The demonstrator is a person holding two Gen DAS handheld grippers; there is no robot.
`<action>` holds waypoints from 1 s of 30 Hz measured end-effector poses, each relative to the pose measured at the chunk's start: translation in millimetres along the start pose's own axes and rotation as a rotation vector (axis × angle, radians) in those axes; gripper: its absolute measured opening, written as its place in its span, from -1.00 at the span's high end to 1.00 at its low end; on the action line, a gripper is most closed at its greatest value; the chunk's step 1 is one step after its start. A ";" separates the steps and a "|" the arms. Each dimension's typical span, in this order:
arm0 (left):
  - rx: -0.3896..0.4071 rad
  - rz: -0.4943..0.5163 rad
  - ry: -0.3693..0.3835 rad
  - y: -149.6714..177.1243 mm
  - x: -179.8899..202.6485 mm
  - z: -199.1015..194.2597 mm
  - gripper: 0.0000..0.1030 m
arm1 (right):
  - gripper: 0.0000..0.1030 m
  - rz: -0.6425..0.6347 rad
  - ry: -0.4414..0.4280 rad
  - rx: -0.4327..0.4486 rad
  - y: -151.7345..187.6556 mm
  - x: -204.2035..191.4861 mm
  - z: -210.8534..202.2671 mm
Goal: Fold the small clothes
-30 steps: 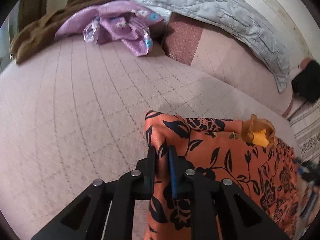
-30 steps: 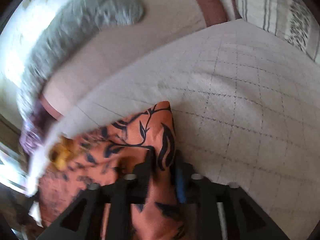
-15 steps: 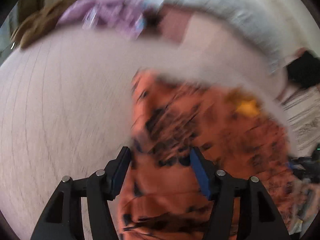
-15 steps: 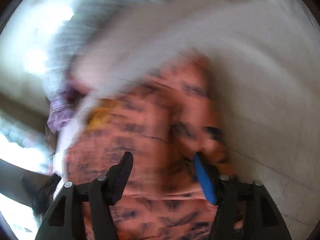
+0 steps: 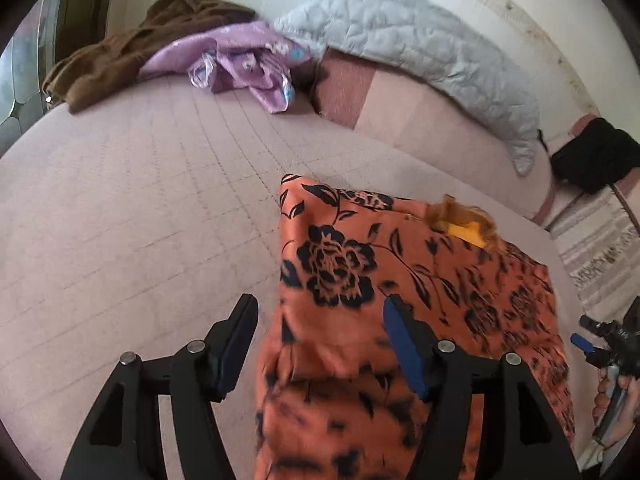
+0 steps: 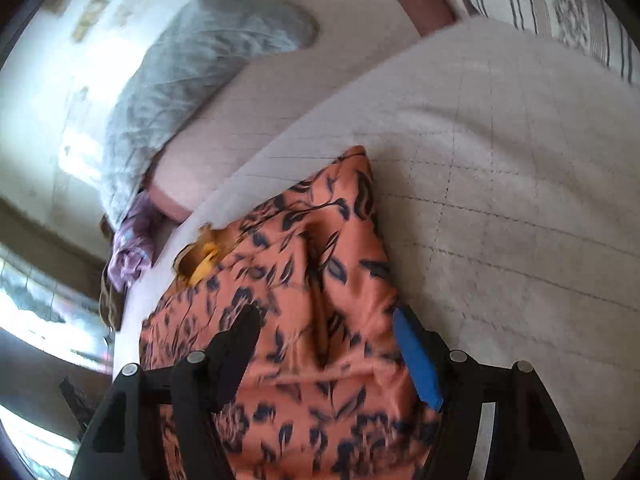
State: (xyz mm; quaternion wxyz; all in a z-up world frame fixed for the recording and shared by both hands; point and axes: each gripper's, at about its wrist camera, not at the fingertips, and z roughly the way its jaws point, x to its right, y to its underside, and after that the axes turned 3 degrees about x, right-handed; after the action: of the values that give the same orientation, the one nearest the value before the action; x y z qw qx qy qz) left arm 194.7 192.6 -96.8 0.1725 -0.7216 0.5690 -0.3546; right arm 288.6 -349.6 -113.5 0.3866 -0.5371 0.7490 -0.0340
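Observation:
An orange garment with a black flower print lies folded on the pink quilted bed, a yellow label showing at its neckline. My left gripper hovers over its left edge, jaws opening, pads clear of the cloth. In the right wrist view the same garment runs under my right gripper, whose jaws are also opening with the fabric lying loose between them. The right gripper with a hand on it shows at the left wrist view's right edge.
A purple garment and a brown cloth are heaped at the bed's far end. A grey quilted pillow lies along the wall. A black item sits at the bed's right edge above a striped rug.
Both grippers let go of the orange garment's corners and opened wide. They drew back toward the near side, and the garment now lies flat on the bed.

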 end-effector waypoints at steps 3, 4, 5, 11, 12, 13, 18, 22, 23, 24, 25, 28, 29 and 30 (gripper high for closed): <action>-0.016 -0.034 0.016 24.2 -13.0 -37.8 -0.34 | -0.40 -0.047 0.037 -0.011 27.5 6.6 -27.5; -0.026 -0.040 0.023 33.5 -16.1 -45.6 -0.35 | -0.40 -0.056 0.046 -0.019 40.4 12.0 -39.3; -0.043 -0.058 0.015 48.6 -21.8 -58.4 -0.35 | -0.40 -0.058 0.051 -0.024 51.0 18.1 -52.3; -0.139 -0.119 -0.001 122.6 -36.2 -97.6 -0.35 | -0.40 0.037 0.053 -0.099 124.7 86.2 -146.3; -0.150 -0.121 -0.019 136.5 -35.0 -103.2 -0.35 | -0.40 0.045 0.042 -0.103 135.5 93.7 -159.8; -0.152 -0.123 -0.019 143.8 -34.0 -106.0 -0.35 | -0.40 0.053 0.033 -0.117 150.9 97.8 -168.8; -0.176 -0.137 -0.064 180.4 -25.0 -122.3 -0.35 | -0.29 0.061 -0.003 -0.151 189.7 103.4 -179.1; -0.207 -0.171 -0.081 191.2 -25.2 -128.5 -0.35 | -0.04 0.072 -0.002 -0.151 202.6 104.1 -181.1; -0.212 -0.178 -0.090 194.2 -26.0 -131.1 -0.35 | -0.03 0.070 0.005 -0.150 203.3 104.1 -182.0; -0.219 -0.192 -0.100 196.0 -26.8 -132.3 -0.35 | -0.02 0.070 0.006 -0.150 204.5 105.7 -183.7; -0.225 -0.211 -0.098 199.0 -26.6 -133.6 -0.35 | -0.04 0.078 0.004 -0.150 204.4 107.0 -183.8; -0.241 -0.208 -0.103 206.4 -23.6 -130.2 -0.35 | -0.04 0.102 -0.006 -0.142 204.1 110.0 -181.3; -0.241 -0.191 -0.112 208.7 -21.9 -128.8 -0.34 | -0.04 0.100 -0.007 -0.139 203.6 108.4 -180.3; -0.239 -0.170 -0.120 209.8 -19.9 -127.9 -0.34 | -0.04 0.095 -0.005 -0.138 204.3 107.9 -180.1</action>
State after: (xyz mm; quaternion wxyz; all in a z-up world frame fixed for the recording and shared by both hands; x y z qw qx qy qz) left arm -44.5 169.7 -151.9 0.0883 -0.8026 0.5327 -0.2538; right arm 5.4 -418.9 -141.5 0.3517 -0.5265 0.7731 0.0375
